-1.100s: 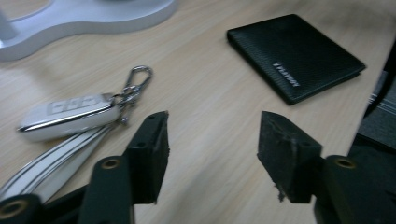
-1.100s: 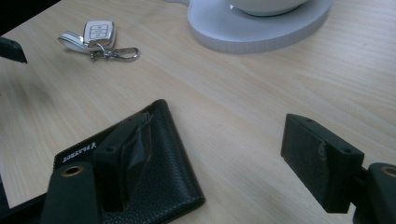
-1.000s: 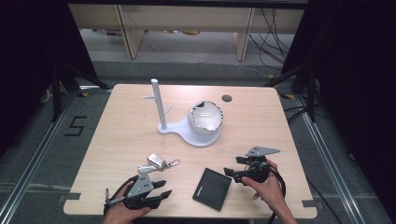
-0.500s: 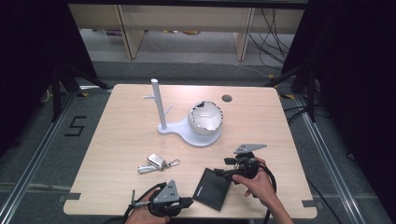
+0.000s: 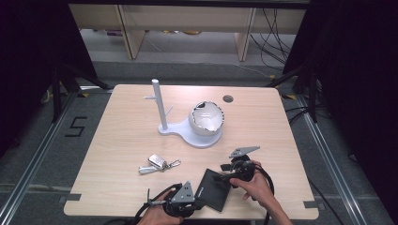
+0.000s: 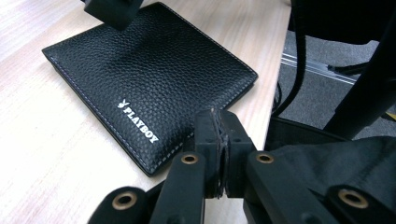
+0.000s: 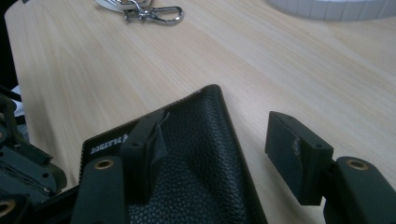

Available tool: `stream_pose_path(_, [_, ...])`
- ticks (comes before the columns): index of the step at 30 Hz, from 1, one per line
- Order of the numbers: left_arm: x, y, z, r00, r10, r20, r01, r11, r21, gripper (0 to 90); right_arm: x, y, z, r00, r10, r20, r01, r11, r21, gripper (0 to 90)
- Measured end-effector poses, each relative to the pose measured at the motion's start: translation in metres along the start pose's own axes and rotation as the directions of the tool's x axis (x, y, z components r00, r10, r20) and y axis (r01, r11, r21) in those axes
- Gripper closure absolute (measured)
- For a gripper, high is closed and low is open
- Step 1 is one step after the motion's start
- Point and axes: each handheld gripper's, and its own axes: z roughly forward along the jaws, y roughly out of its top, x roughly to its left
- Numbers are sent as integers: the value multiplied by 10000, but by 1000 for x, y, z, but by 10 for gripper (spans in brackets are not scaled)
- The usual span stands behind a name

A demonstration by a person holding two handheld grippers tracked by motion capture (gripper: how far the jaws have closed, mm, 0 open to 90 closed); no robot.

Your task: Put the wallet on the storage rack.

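Observation:
A black leather wallet marked PLAYBOY lies flat near the table's front edge. My left gripper sits at its near left corner. In the left gripper view its jaws are shut together just above that corner, with nothing between them. My right gripper is at the wallet's far edge, jaws apart. Its jaws have just been closing. In the right gripper view one finger hovers over the wallet, the other stands beyond its edge, and no pad presses on it.
A key fob with keys and a clip lies left of the wallet. A white stand with an upright post and a white bowl-like shell rises mid-table. The front table edge runs close beside the wallet.
My left gripper slid right along the front edge up to the wallet, and its jaws closed. My right gripper shifted left and down onto the wallet's far edge, jaws narrower.

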Motion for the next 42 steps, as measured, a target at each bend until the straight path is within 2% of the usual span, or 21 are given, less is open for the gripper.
stream_pose_path(1, [1, 0, 1, 10000, 23, -83, -22, 9999, 103, 874, -2, 0, 1, 9998, -162, -60, 163, 9999, 20, 389])
stream_pose_path(4, [0, 1, 4, 10000, 58, 25, -58, 9997, 246, 879, -3, -1, 4, 9999, 124, -49, -123, 9999, 102, 385])
stream_pose_path(11, [1, 3, 9, 9999, 105, -40, -101, 9970, 768, 890, -6, -1, 11, 9993, 21, -378, -8, 9994, 342, 394])
stream_pose_path(12, [0, 3, 10, 10000, -45, 32, 43, 9977, 674, 891, -5, -2, 10, 9990, 258, -357, -242, 9987, 445, 397])
stream_pose_path(15, [0, 5, 11, 9999, -102, -2, 102, 9975, 706, 892, -6, -2, 10, 9990, 301, -345, -287, 9988, 403, 406])
stream_pose_path(17, [2, 5, 11, 9999, 77, -72, -71, 9965, 838, 892, -7, -2, 11, 9990, 217, -399, -200, 9989, 425, 416])
stream_pose_path(22, [1, 6, 12, 10000, 39, -43, -35, 9969, 786, 892, -6, -3, 11, 9982, 284, -537, -260, 9986, 451, 439])
stream_pose_path(24, [1, 6, 12, 10000, 23, -46, -19, 9968, 796, 893, -6, -3, 11, 9970, 530, -565, -502, 9976, 484, 455])
stream_pose_path(26, [0, 5, 13, 9998, -203, -92, 209, 9970, 741, 893, -8, -3, 10, 9969, 587, -523, -562, 9972, 485, 468])
stream_pose_path(27, [1, 6, 12, 10000, 22, -92, -15, 9968, 799, 893, -10, -3, 9, 9949, 677, -752, -638, 9966, 523, 473])
stream_pose_path(30, [1, 6, 12, 9999, -33, -109, 42, 9967, 811, 893, -14, -4, 6, 9884, 1206, -928, -1161, 9918, 526, 511])
stream_pose_path(31, [0, 5, 13, 9996, -259, -90, 264, 9969, 735, 893, -15, -4, 4, 9850, 1370, -1049, -1323, 9899, 513, 522])
stream_pose_path(32, [0, 5, 13, 9998, -155, -118, 163, 9969, 769, 893, -15, -4, 3, 9791, 1646, -1191, -1591, 9857, 547, 537])
stream_pose_path(33, [0, 5, 13, 9997, -193, -140, 204, 9966, 804, 893, -19, -5, 2, 9805, 1517, -1249, -1475, 9881, 427, 555])
stream_pose_path(35, [-1, 5, 13, 9995, -290, -100, 297, 9969, 732, 893, -19, -5, -3, 9699, 1934, -1478, -1883, 9809, 479, 586])
stream_pose_path(36, [0, 5, 13, 9996, -233, -151, 245, 9963, 820, 893, -23, -5, -4, 9715, 1691, -1661, -1660, 9856, 327, 604])
stream_pose_path(37, [0, 5, 13, 9997, -213, -151, 224, 9966, 795, 893, -23, -5, -5, 9730, 1743, -1516, -1715, 9847, 311, 609])
stream_pose_path(39, [0, 5, 13, 9998, -178, -44, 180, 9974, 696, 893, -22, -4, -8, 9724, 1624, -1673, -1596, 9867, 305, 613])
stream_pose_path(40, [0, 5, 13, 9997, -250, -62, 254, 9973, 696, 893, -19, -3, -10, 9642, 1918, -1829, -1877, 9814, 395, 626])
stream_pose_path(41, [0, 5, 12, 9999, -89, -140, 100, 9967, 805, 893, -19, -3, -11, 9607, 1896, -2029, -1836, 9818, 482, 634])
stream_pose_path(42, [1, 6, 12, 9999, 4, -123, 6, 9969, 791, 893, -20, -2, -12, 9729, 1504, -1755, -1476, 9886, 286, 656])
